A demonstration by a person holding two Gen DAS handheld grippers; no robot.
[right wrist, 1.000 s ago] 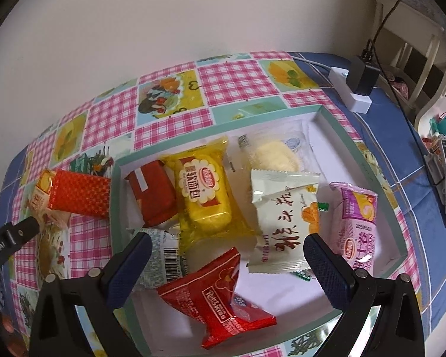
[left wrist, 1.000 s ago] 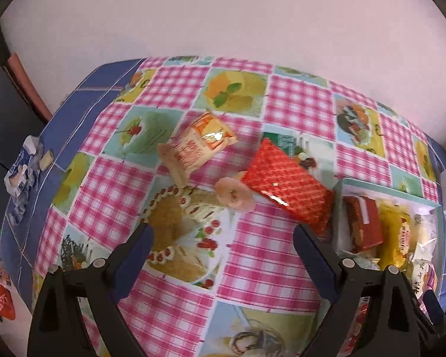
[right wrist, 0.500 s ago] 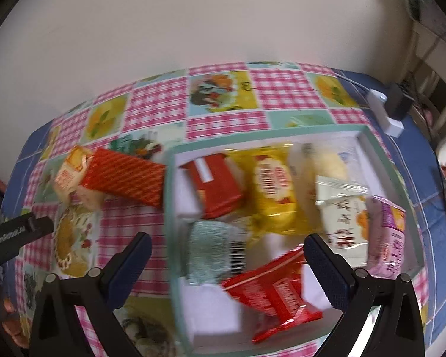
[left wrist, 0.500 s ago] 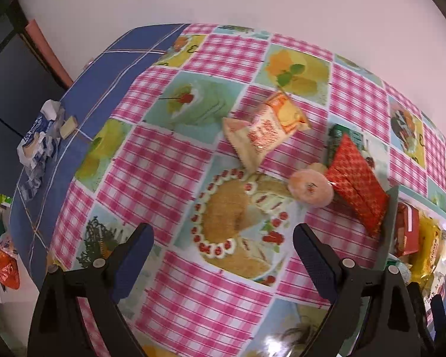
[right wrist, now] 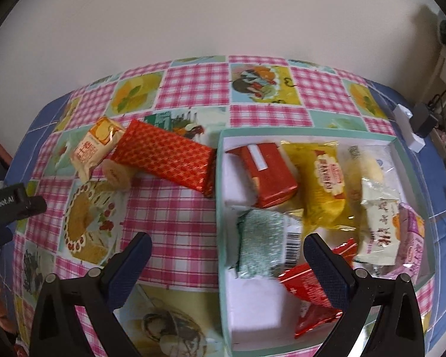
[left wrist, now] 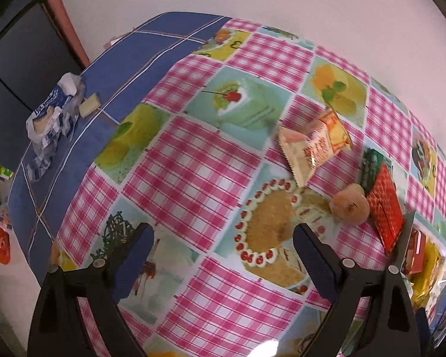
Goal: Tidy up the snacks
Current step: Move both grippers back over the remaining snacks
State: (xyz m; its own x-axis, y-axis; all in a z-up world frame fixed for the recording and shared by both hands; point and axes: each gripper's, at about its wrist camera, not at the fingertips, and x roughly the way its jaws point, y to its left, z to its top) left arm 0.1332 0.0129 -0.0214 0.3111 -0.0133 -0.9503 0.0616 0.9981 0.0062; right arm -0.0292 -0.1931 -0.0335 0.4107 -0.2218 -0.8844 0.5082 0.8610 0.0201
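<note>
Both tongs, left gripper (left wrist: 223, 255) and right gripper (right wrist: 227, 263), stand open and empty; free cloth (left wrist: 193, 160) lies left of the tray (right wrist: 221, 208) edge.

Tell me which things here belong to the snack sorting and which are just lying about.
Job:
box
red packet
orange pack
round cake
snacks in the box, such as the yellow pack

Lying about:
white charger
crumpled blue bag
tablecloth
</note>
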